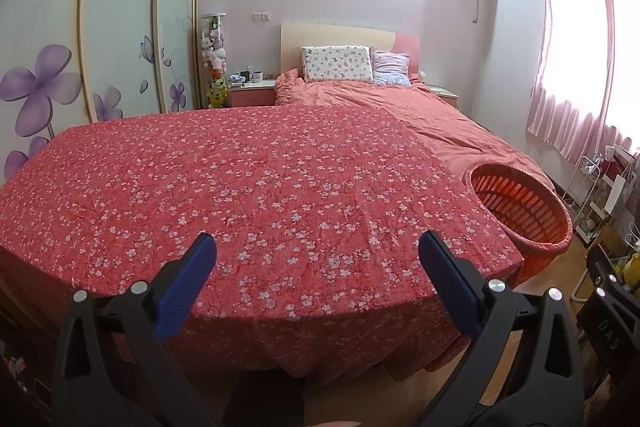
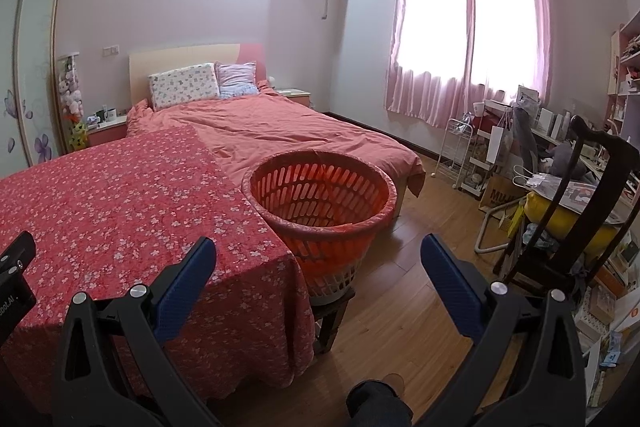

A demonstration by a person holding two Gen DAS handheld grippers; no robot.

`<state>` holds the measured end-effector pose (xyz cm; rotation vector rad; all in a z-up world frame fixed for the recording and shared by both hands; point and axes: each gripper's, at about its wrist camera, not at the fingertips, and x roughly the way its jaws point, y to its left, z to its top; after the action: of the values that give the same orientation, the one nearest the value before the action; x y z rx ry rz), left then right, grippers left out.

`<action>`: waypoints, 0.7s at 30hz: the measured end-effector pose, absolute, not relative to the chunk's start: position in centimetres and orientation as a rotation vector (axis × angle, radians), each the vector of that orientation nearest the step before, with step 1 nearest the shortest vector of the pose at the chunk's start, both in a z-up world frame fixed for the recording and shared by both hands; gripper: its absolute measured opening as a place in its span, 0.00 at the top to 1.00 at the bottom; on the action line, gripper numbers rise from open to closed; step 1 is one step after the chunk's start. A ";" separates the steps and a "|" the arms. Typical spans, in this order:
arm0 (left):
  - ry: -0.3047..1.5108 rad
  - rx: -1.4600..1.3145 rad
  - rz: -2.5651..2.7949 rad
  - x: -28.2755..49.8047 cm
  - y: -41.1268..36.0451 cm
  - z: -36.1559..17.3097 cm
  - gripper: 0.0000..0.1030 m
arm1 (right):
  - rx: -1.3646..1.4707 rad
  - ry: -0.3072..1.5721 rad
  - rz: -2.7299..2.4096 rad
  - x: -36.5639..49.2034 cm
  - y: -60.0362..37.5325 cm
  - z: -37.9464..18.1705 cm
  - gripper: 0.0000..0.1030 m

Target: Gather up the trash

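Observation:
An orange slotted basket [image 2: 320, 199] lined with a thin clear bag stands on a small dark stool at the right end of a table under a red flowered cloth [image 1: 248, 187]; the same basket [image 1: 520, 211] shows in the left wrist view at right. My left gripper [image 1: 318, 247] hangs open over the cloth's near edge, nothing between its blue pads. My right gripper [image 2: 318, 251] is open too, just in front of the basket, with nothing held. I see no loose trash on the cloth in either view.
A bed [image 2: 280, 127] with an orange quilt and two pillows lies behind the table. A wardrobe with purple flowers [image 1: 60, 67] stands at left. A dark wooden chair [image 2: 580, 195], a white rack and cluttered shelves crowd the right. Wooden floor [image 2: 400, 287] lies beside the basket.

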<state>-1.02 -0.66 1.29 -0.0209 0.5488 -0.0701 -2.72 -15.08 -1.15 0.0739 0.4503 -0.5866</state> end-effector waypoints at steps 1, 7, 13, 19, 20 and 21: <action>0.548 -0.020 -0.069 -1.0 -0.7 1.3 0.04 | 0.074 0.451 -0.586 -2.7 -15.0 -1.1 0.02; 0.548 -0.021 -0.070 -1.0 -0.8 1.4 0.04 | 0.075 0.451 -0.585 -2.7 -15.0 -1.2 0.02; 0.548 -0.018 -0.069 -1.0 -1.0 1.4 0.04 | 0.081 0.454 -0.584 -2.7 -15.1 -1.2 0.02; 0.547 -0.017 -0.065 -1.1 -1.0 1.4 0.04 | 0.080 0.454 -0.584 -2.7 -15.1 -1.2 0.02; 0.548 -0.016 -0.065 -1.1 -1.0 1.5 0.04 | 0.080 0.455 -0.583 -2.7 -15.2 -1.2 0.02; 0.547 -0.014 -0.064 -1.1 -1.1 1.5 0.04 | 0.081 0.454 -0.584 -2.7 -15.1 -1.2 0.02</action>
<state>-1.10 -1.07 1.48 -0.0143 0.5472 -0.0636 -2.73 -15.11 -1.22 0.0808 0.4544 -0.5837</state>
